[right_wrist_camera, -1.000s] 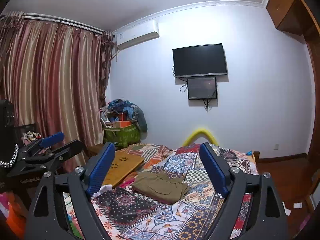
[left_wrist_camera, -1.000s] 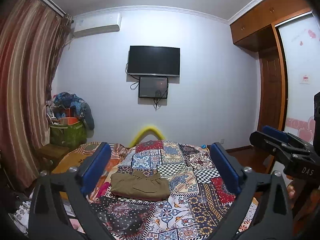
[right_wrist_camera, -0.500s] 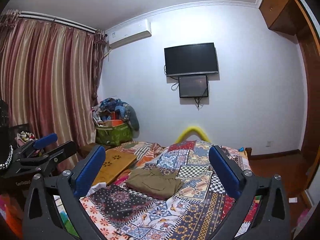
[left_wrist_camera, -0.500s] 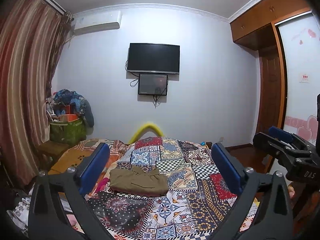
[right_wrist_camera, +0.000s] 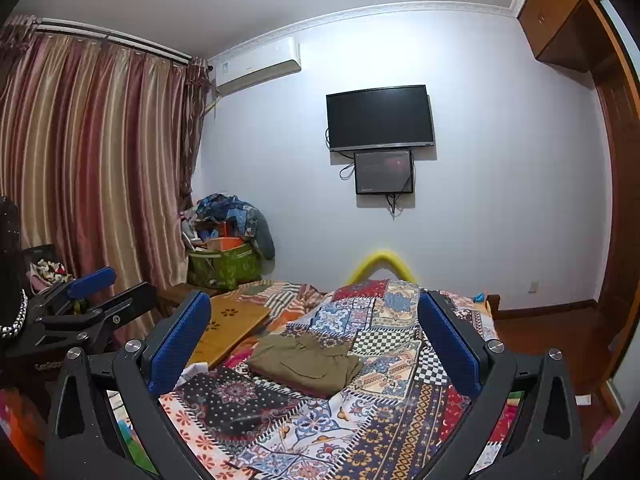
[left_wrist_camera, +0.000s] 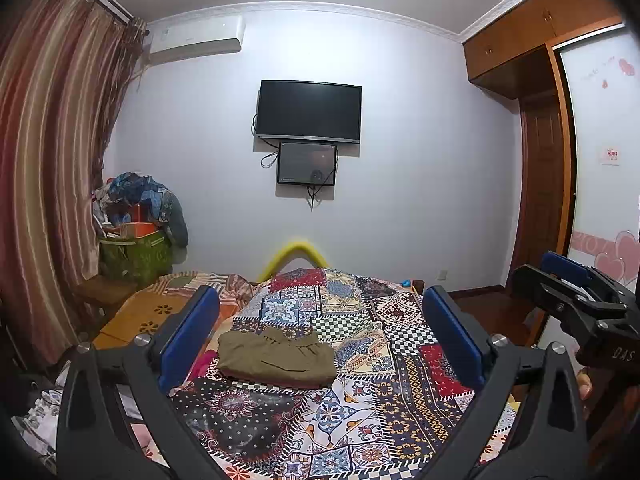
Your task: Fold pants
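Olive-brown pants (left_wrist_camera: 276, 356) lie folded into a compact rectangle on the patchwork bedspread (left_wrist_camera: 380, 368), left of the bed's middle. In the right wrist view the same pants (right_wrist_camera: 306, 364) sit ahead and slightly left. My left gripper (left_wrist_camera: 320, 316) is held back from the bed, open, blue pads wide apart and nothing between them. My right gripper (right_wrist_camera: 314, 318) is also open at full width and empty, well short of the pants. Each gripper shows at the edge of the other's view: the right gripper (left_wrist_camera: 576, 292) and the left gripper (right_wrist_camera: 100, 296).
A yellow wooden board (right_wrist_camera: 230, 326) lies on the bed's left side. Behind it stands a green bin (right_wrist_camera: 224, 266) piled with clothes, next to striped curtains (right_wrist_camera: 92, 168). A television (left_wrist_camera: 308, 112) hangs on the far wall. A wooden wardrobe (left_wrist_camera: 548, 160) stands at the right.
The right gripper's pads have spread wider apart. Both views have drifted slightly, the pants staying put on the bed.
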`<state>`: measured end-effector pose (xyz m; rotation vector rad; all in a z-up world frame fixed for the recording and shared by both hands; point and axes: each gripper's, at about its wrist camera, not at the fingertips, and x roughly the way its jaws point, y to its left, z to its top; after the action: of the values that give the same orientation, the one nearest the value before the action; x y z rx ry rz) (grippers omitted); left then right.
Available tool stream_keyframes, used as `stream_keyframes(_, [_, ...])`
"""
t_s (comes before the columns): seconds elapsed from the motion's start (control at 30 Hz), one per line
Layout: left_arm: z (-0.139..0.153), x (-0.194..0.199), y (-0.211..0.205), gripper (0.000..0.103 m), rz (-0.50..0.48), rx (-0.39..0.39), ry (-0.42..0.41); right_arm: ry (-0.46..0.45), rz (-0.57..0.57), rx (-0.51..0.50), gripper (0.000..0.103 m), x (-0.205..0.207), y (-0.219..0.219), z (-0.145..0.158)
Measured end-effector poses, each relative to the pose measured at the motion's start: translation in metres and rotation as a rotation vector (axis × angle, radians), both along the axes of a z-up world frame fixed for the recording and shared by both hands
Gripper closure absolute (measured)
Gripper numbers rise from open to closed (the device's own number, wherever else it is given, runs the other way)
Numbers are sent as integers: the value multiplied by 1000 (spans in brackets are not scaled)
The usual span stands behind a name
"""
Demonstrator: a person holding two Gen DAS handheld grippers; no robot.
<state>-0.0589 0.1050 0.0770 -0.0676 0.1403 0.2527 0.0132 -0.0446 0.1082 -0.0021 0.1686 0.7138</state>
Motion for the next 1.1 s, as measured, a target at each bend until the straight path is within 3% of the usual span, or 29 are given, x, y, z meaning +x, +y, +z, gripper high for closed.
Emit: stream_keyframes(1.1, [-3,-1,-1,0,-23,-13,-1,2,6,12,0,-2,-6,5])
